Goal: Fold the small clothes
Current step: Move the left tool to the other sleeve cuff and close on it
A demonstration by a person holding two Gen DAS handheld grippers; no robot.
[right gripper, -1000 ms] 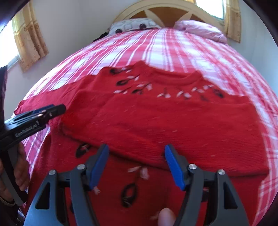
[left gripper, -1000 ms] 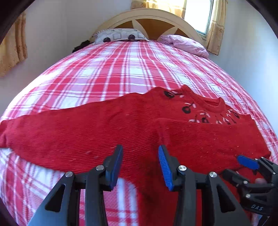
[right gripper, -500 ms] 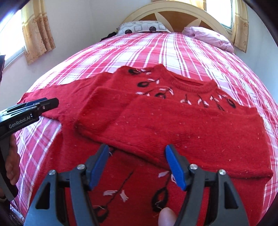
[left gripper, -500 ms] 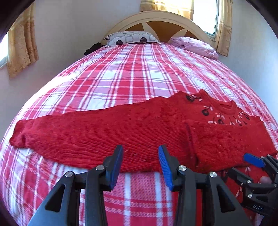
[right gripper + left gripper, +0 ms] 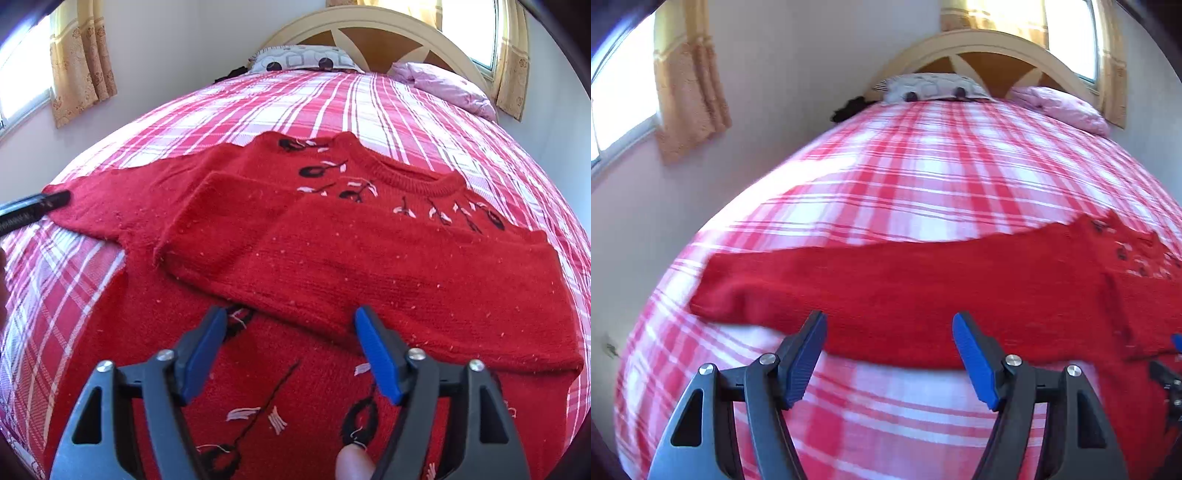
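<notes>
Nearest me, right wrist view: right gripper, black frame with blue pads, jaws spread wide, nothing between them. It hovers low over the lower front of the red knitted sweater with black and white flower embroidery. A fingertip of the operator shows at the bottom edge.

Left wrist view: left gripper, also spread wide and empty, tips just short of the near edge of the sweater's long left sleeve. That sleeve lies straight out across the pink and red plaid bedspread, cuff end toward the left of the bed. The view is motion-blurred, so fine detail is uncertain.

Progress, my reading: the right sleeve is already folded across the chest, lying flat below the collar. The left sleeve is not yet folded. After that the body still needs folding up. Roughly a third done, I'd judge.

Pose: the left gripper points forward and slightly down at the sleeve's mid-length; from the right camera only its dark tip shows at the left edge, near the sleeve's cuff. Next move likely calls for pinching the sleeve edge; thick knit, should grip easily but may drag the shoulder.

Far end: two pillows, one patterned grey and white, one pink, against the arched cream wooden headboard.
</notes>
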